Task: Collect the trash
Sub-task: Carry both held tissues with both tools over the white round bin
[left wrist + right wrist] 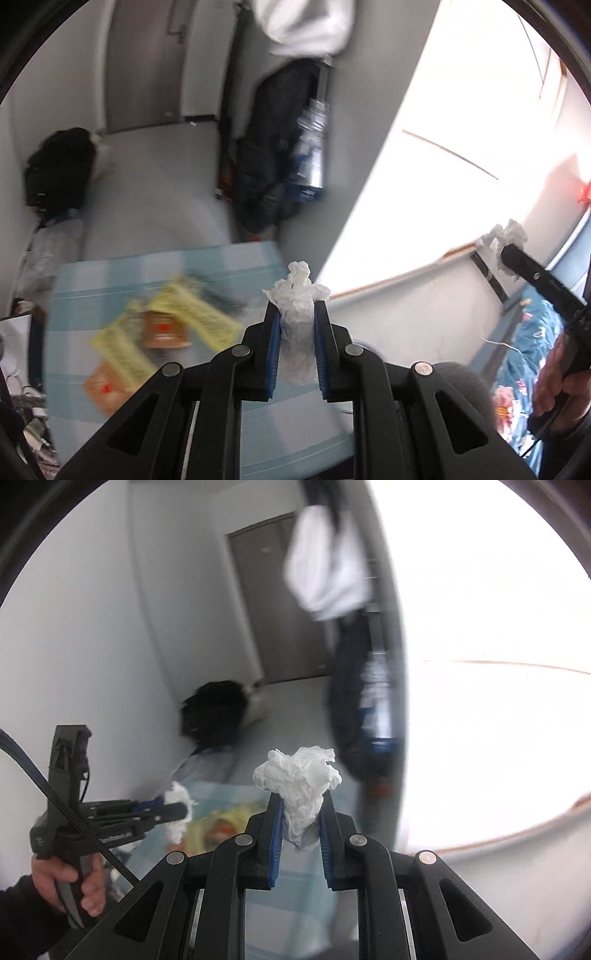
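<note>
Both grippers hang in open air above a small table (229, 258) with a pale blue striped cloth, whose far edge gives way to a clear stretch of grey floor (155, 173) running back to a brown door (144, 62). On the left of that floor a black bag (59, 166) sits against the white wall; on the right dark clothing and a clear water bottle (314, 147) hang beside a bright, washed-out window (461, 129). A bed with a teal flowered cover (524, 350) lies at the right edge of the left wrist view. The left gripper (295, 314) has its blue-padded fingers (274, 328) pinching a crumpled white tissue (297, 291), which juts up past the fingertips in a wrinkled tuft. The right gripper (301, 805) likewise clamps a second tissue wad (299, 771), fuller and more bunched, spilling over both pads. Each tool is held by a hand (66, 878) on a black grip. On the cloth, blurred, lie yellow paper slips (192, 314) and orange-brown packets (164, 328), below and to the left of the held tissue.
</note>
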Demonstrator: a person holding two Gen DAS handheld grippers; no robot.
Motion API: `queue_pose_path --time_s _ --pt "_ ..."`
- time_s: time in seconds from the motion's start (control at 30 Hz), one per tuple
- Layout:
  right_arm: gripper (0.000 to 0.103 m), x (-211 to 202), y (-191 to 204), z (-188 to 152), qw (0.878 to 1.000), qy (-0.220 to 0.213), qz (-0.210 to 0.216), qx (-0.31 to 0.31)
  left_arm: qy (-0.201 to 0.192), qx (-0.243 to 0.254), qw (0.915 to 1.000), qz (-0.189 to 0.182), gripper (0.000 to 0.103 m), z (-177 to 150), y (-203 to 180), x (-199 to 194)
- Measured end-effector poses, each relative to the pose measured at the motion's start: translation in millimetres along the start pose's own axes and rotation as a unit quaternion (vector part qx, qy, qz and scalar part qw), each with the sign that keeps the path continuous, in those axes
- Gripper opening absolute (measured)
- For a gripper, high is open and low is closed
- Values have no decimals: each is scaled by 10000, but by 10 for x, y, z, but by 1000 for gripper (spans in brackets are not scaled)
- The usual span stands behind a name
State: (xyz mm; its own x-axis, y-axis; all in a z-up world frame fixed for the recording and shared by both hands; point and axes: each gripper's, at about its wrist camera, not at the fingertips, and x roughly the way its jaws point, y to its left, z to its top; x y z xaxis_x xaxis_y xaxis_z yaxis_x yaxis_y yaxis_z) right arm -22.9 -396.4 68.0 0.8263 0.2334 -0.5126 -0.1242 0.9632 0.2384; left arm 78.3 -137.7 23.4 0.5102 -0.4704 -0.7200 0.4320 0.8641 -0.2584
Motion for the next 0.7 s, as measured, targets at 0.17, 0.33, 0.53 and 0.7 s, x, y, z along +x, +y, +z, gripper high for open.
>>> queue_pose_path --time_s 0.17,0.33,0.53,0.7 --pt "17 -69 -669 -219 9969 150 -566 516 426 295 9982 -295 13 84 -392 466" --pt "17 61 -1223 -585 9889 535 -890 1059 993 546 9924 -481 13 77 -686 974" --pt "17 500 -1758 -1107 9722 1172 -965 1780 1888 717 9774 -623 13 -27 -875 1657" --pt "16 858 -1980 -1535 9581 1657 -838 2181 2582 825 9599 -719 13 -116 -982 2129"
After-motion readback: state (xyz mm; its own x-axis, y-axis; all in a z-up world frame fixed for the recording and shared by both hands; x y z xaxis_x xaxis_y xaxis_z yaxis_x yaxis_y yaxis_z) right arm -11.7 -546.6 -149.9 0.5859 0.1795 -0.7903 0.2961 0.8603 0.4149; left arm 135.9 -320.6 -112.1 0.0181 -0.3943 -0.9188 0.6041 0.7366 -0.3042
